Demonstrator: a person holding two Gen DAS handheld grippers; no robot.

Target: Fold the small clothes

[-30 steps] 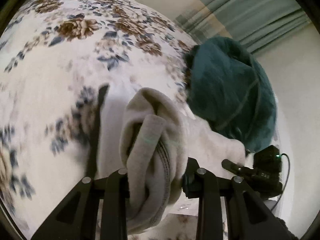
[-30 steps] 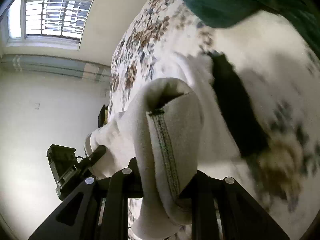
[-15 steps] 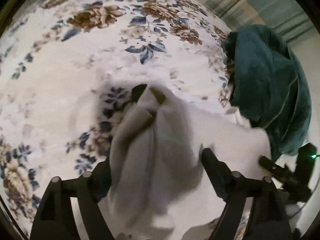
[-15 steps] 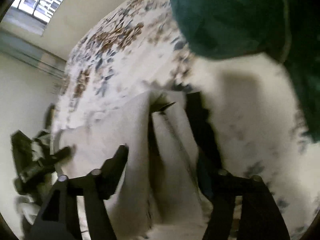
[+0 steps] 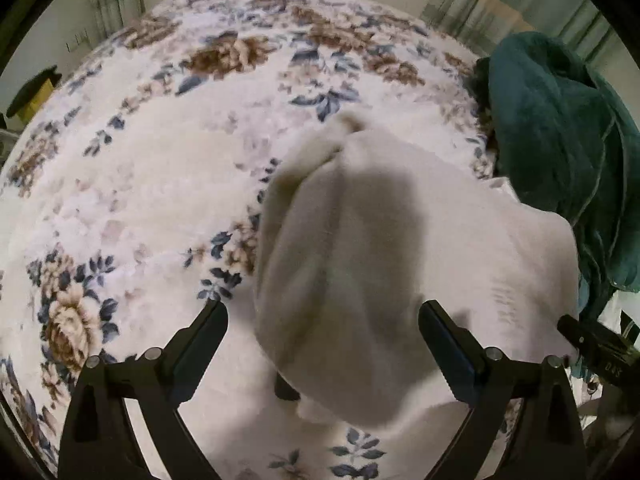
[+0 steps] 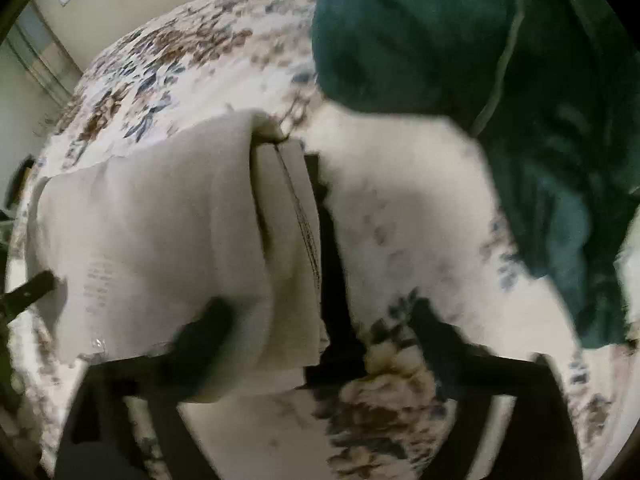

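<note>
A cream garment [image 5: 380, 248] lies folded over on the floral bedspread [image 5: 140, 200]. My left gripper [image 5: 324, 328] hovers over the garment's left end. Its jaws are opening wide, the cloth lies loose between them, and neither pad presses on it. In the blurred right wrist view, the garment [image 6: 160, 232] shows a stitched hem edge [image 6: 300, 216] along its right side. My right gripper [image 6: 320, 328] stands over that end. Its jaws are opening too, and the cloth is free of them. The right gripper's tip [image 5: 592, 348] shows at the lower right of the left wrist view.
A crumpled dark green cloth [image 5: 560, 140] is heaped on the bed just past the garment's right end, and it also fills the upper right as the green cloth [image 6: 480, 60]. Striped curtains [image 5: 500, 0] and a wall stand behind the bed. A dark object [image 5: 32, 88] sits beyond the bed's far left edge.
Both grippers were shut on the garment's bunched ends. Both have since spread wide and let go, and the garment has dropped flat onto the bedspread. Both views have tilted down.
</note>
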